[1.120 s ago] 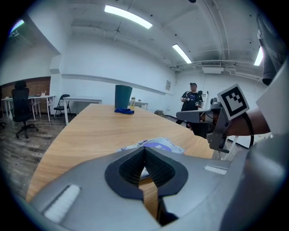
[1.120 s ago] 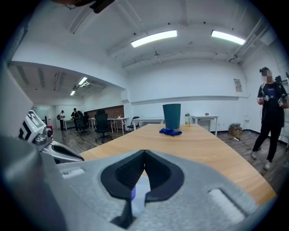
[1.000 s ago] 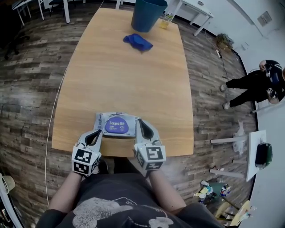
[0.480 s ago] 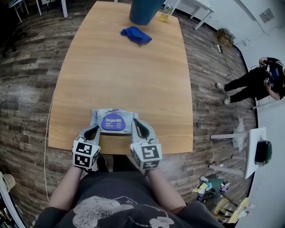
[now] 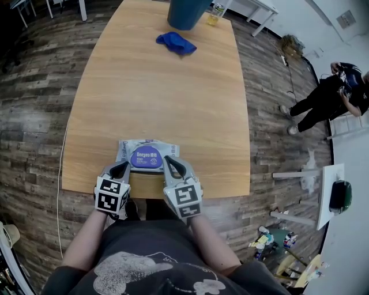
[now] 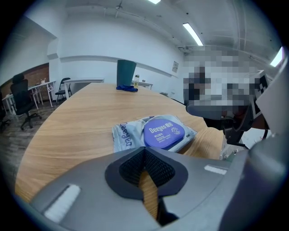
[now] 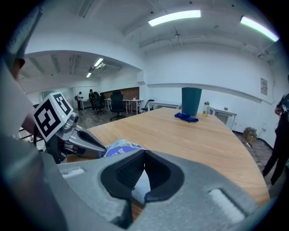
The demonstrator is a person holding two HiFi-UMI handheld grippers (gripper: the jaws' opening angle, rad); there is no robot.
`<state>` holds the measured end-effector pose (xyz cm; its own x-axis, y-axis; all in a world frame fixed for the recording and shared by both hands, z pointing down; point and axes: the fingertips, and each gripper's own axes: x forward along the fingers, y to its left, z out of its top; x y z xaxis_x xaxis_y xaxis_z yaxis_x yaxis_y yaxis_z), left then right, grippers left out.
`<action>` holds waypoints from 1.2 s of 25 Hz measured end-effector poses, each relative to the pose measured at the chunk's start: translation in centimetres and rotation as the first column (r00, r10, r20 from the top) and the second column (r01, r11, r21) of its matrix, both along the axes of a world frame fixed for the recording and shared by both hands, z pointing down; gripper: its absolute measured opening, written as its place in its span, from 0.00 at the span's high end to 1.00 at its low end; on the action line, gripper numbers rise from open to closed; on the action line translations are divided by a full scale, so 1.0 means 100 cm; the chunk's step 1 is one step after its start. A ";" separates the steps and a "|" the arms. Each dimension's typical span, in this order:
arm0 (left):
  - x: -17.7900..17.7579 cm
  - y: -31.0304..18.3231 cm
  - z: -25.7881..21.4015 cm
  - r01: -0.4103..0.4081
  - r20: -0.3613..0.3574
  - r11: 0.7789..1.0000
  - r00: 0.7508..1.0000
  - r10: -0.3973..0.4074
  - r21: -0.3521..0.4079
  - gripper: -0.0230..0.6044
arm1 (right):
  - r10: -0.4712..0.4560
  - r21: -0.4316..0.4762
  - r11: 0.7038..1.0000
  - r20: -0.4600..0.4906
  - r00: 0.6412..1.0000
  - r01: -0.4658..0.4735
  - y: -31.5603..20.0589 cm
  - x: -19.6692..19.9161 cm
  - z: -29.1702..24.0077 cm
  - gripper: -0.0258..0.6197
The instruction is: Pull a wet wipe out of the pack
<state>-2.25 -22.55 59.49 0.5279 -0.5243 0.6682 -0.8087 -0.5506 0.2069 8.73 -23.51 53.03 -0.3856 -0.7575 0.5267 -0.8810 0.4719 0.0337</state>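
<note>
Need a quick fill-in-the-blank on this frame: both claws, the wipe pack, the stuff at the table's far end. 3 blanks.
1. The left claw and the right claw both have their jaws ____, with nothing held.
2. No wipe sticks out of the wet wipe pack; its lid is ____.
3. The crumpled cloth near the teal bin is ____.

Missing words: shut; closed; blue.

One wet-wipe pack [image 5: 147,156] is counted on one wooden table [image 5: 161,92]. Two grippers are counted (one per side): the left gripper [image 5: 120,169] and the right gripper [image 5: 169,163]. One blue cloth [image 5: 176,44], one teal bin [image 5: 185,12] and one bottle [image 5: 216,12] are also counted on the table. One standing person [image 5: 331,95] is counted on the floor.
</note>
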 end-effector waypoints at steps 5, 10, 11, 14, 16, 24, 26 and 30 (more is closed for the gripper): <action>0.000 0.000 0.003 -0.012 0.000 1.000 1.000 0.012 -0.019 0.93 | -0.072 -0.021 0.997 -0.060 0.996 0.071 0.000 -0.010 0.007 0.97; 0.001 -0.003 0.007 -0.041 0.026 0.999 0.999 0.042 -0.030 0.93 | -0.170 -0.081 0.984 -0.118 0.978 0.161 -0.002 -0.019 0.021 0.85; 0.000 -0.003 0.008 -0.047 0.030 0.998 0.998 0.048 -0.031 0.93 | -0.198 -0.092 0.978 -0.129 0.972 0.187 -0.002 -0.021 0.024 0.81; 0.001 -0.001 0.008 -0.054 0.023 0.998 0.998 0.055 -0.043 0.93 | -0.303 -0.131 0.950 -0.166 0.938 0.284 0.003 -0.031 0.033 0.66; 0.003 0.000 0.008 -0.054 0.020 0.997 0.998 0.055 -0.048 0.93 | -0.371 -0.162 0.925 -0.195 0.908 0.343 0.006 -0.036 0.040 0.59; 0.003 -0.001 0.007 -0.055 0.021 0.997 0.998 0.056 -0.055 0.93 | -0.492 -0.246 0.865 -0.240 0.837 0.438 0.003 -0.048 0.060 0.50; 0.004 0.000 0.007 -0.056 0.023 0.997 0.998 0.057 -0.058 0.93 | -0.502 -0.254 0.859 -0.246 0.829 0.444 0.001 -0.048 0.061 0.46; 0.002 -0.001 0.007 -0.055 0.025 0.997 0.998 0.056 -0.059 0.93 | -0.516 -0.283 0.845 -0.208 0.831 0.454 -0.001 -0.049 0.064 0.45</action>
